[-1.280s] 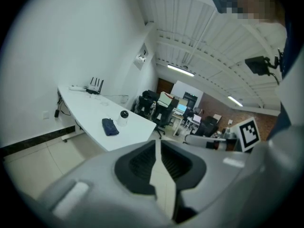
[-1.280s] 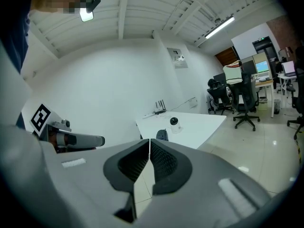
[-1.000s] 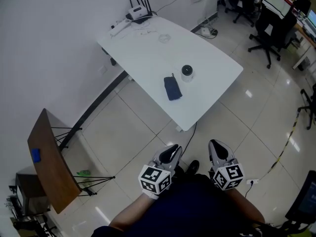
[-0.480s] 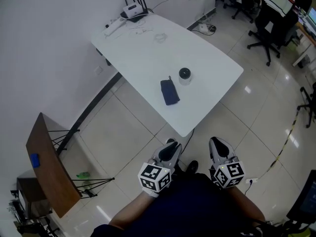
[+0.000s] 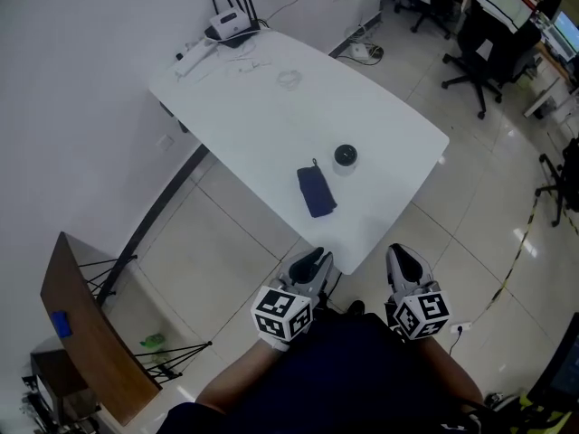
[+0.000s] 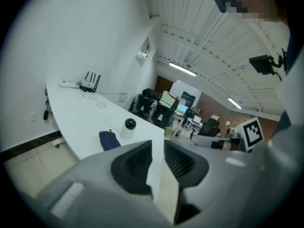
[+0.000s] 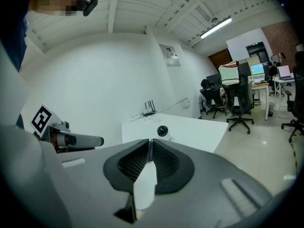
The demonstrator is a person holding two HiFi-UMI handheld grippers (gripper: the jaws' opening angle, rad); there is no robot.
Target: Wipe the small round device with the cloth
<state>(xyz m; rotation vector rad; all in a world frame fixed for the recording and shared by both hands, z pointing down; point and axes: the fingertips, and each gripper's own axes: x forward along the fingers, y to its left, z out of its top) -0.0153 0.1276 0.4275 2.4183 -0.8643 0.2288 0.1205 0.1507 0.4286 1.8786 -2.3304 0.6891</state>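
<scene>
The small round device (image 5: 345, 156), white with a black top, stands on the white table (image 5: 271, 107) near its front corner. A dark blue cloth (image 5: 317, 191) lies just left of it. Both grippers hang short of the table edge, over the floor. My left gripper (image 5: 308, 265) has a narrow gap between its jaws, which have just been opening, and nothing is in it. My right gripper (image 5: 404, 262) is shut on nothing. The left gripper view shows the device (image 6: 129, 126) and cloth (image 6: 109, 139) ahead of the left gripper (image 6: 158, 144). The right gripper view shows the device (image 7: 162, 131) beyond the right gripper (image 7: 150, 141).
A router with antennas (image 5: 226, 25), a power strip (image 5: 188, 57) and a coiled cable (image 5: 288, 80) sit at the table's far end. A brown wooden folding table (image 5: 86, 333) stands at the left. Office chairs (image 5: 484, 48) stand at the back right.
The table, device and cloth have come closer in the head view. Both grippers have moved forward towards the table's front corner.
</scene>
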